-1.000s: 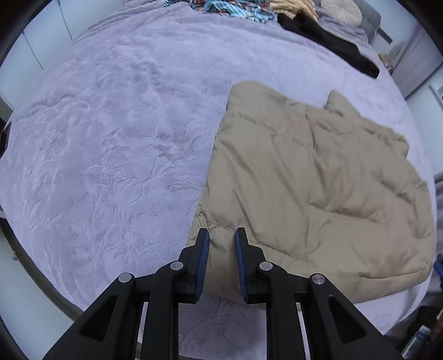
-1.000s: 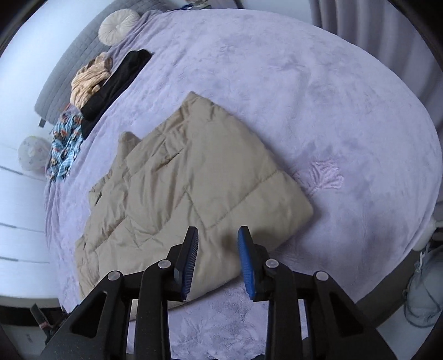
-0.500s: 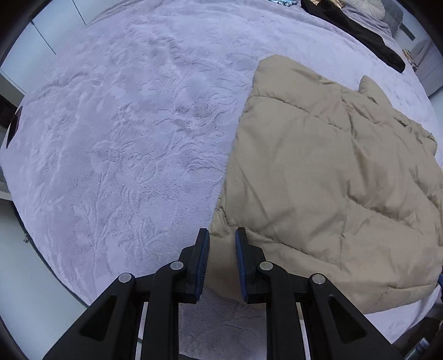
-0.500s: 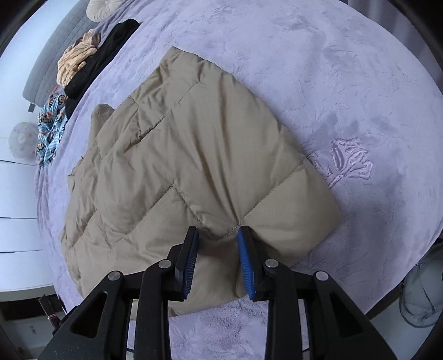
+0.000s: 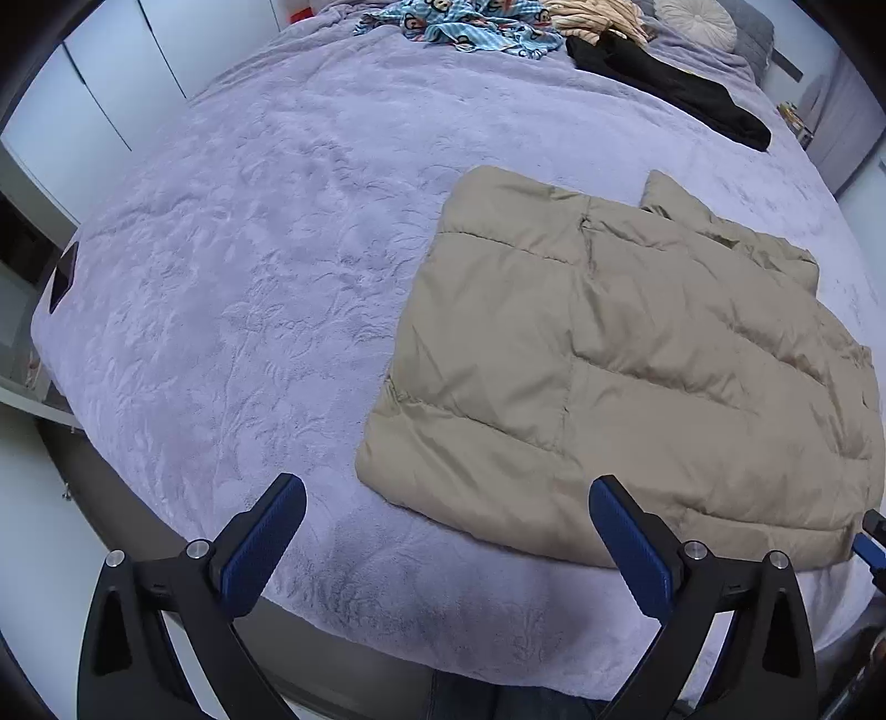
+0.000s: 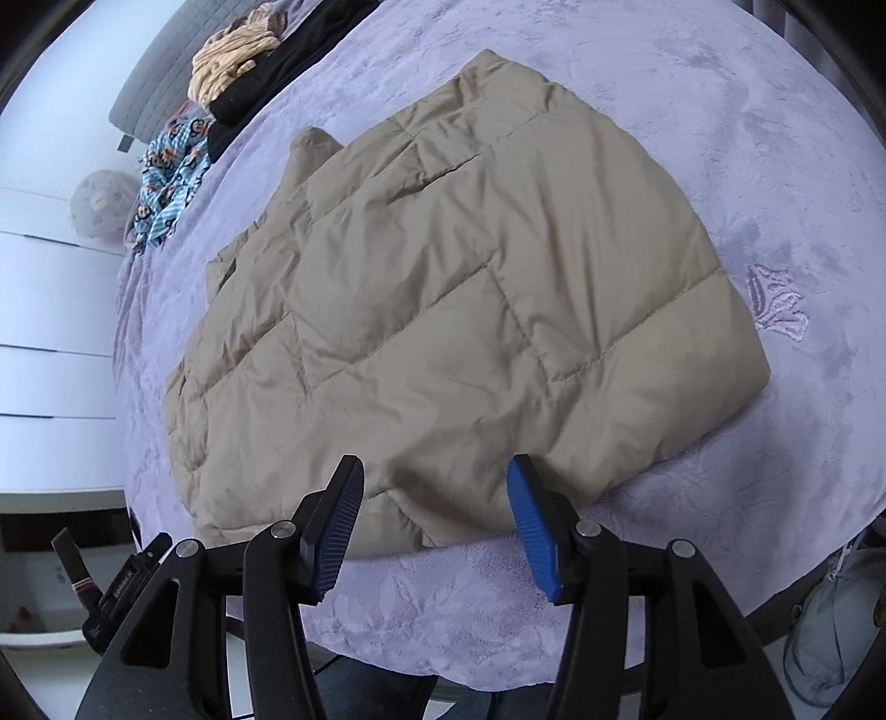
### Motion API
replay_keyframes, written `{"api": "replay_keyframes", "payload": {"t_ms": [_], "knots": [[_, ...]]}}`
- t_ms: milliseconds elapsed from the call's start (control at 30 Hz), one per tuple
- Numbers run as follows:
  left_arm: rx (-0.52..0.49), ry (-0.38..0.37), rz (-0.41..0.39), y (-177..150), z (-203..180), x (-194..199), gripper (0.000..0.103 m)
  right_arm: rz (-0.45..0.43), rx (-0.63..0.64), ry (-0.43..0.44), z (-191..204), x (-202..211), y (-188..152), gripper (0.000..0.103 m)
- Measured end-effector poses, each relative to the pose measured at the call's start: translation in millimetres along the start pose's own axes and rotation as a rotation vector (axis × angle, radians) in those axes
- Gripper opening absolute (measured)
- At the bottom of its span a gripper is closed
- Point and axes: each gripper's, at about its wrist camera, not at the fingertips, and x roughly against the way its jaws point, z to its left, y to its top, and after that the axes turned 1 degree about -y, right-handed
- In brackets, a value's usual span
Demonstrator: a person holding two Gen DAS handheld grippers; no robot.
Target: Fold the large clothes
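Padded beige jacket (image 5: 620,360) lying folded into a rough rectangle on the lilac bed (image 5: 249,266), near its front edge. Left tool (image 5: 446,545) and right tool (image 6: 434,523) both hover spread and empty just short of the jacket's near hem — apparently between folds; next move calls for gripping that hem.

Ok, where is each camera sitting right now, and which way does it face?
Left wrist: sits on the left tongs at the bed's near edge, facing across the blanket toward the clothes pile; the jacket lies to its right. Both fingers show, wide apart.
Right wrist: sits on the right tongs, looking over the jacket from its near edge. Both fingers show, apart.
Shared: jacket, blanket, clothes pile; each view catches the other tongs at its edge.
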Motion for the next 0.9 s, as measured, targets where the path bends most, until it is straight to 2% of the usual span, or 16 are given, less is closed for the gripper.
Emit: {"api": "replay_keyframes", "payload": {"t_ms": [167, 267, 467, 633, 700, 900], "knots": [[-0.053, 0.003, 0.002, 6.9, -6.9, 2.8, 0.102, 0.010, 0.020, 0.001, 9.8, -1.1, -7.3, 0.058], [-0.098, 0.007, 0.004, 16.2, -8.7, 1.5, 0.102, -0.001, 0.009, -0.003, 16.4, -2.6, -11.0, 0.068], [-0.136, -0.054, 0.028, 40.4, 8.5, -9.1, 0.102, 0.009, 0.022, -0.015, 53.8, -21.9, -14.4, 0.069], [-0.173, -0.110, 0.086, 56.8, 19.6, -27.5, 0.102, 0.008, 0.038, -0.028, 86.9, -36.5, -18.7, 0.069], [-0.182, -0.116, 0.102, 60.0, 21.4, -34.1, 0.102, 0.014, 0.026, -0.021, 94.1, -42.1, -20.6, 0.093], [-0.189, -0.138, 0.142, 65.5, 23.0, -49.5, 0.102, 0.017, 0.022, -0.030, 111.3, -53.2, -27.3, 0.093]]}}
